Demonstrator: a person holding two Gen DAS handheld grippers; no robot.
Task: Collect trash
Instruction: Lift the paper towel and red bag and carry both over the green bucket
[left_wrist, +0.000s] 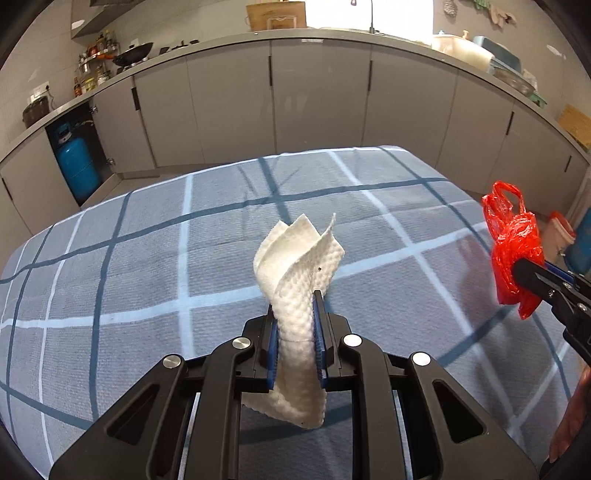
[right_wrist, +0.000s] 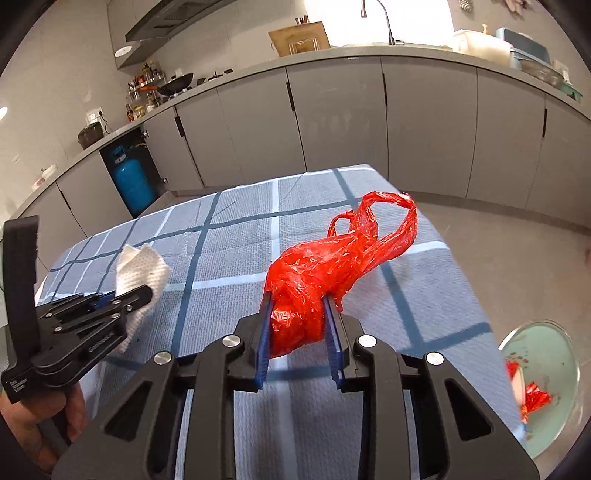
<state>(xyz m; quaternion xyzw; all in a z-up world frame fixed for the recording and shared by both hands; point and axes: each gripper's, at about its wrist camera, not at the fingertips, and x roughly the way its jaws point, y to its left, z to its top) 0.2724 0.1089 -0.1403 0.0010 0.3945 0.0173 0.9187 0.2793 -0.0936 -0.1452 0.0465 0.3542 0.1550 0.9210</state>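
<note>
Kitchen cabinets in grey are curving along the back wall under a long counter, and a blue gas cylinder is standing in an open bay at the left end. Closer to me, a table is lying under a blue checked tablecloth, filling most of both wrist views. Beside the table's right edge, low down, a pale green bin is sitting on the floor with red scraps showing inside it.

I am holding 2 pieces of trash above the cloth. My right gripper is clenching a crumpled red plastic bag between its blue pads, with the bag's handles trailing forward past the fingertips; in the left wrist view the same bag is hanging at the far right, over the table's edge. My left gripper is pinching a white paper towel, which is standing upright between the jaws and fanning open above them, its tail hanging below. From the right wrist view, the left gripper and its towel are hovering over the table's left side, well apart from the bag.
</note>
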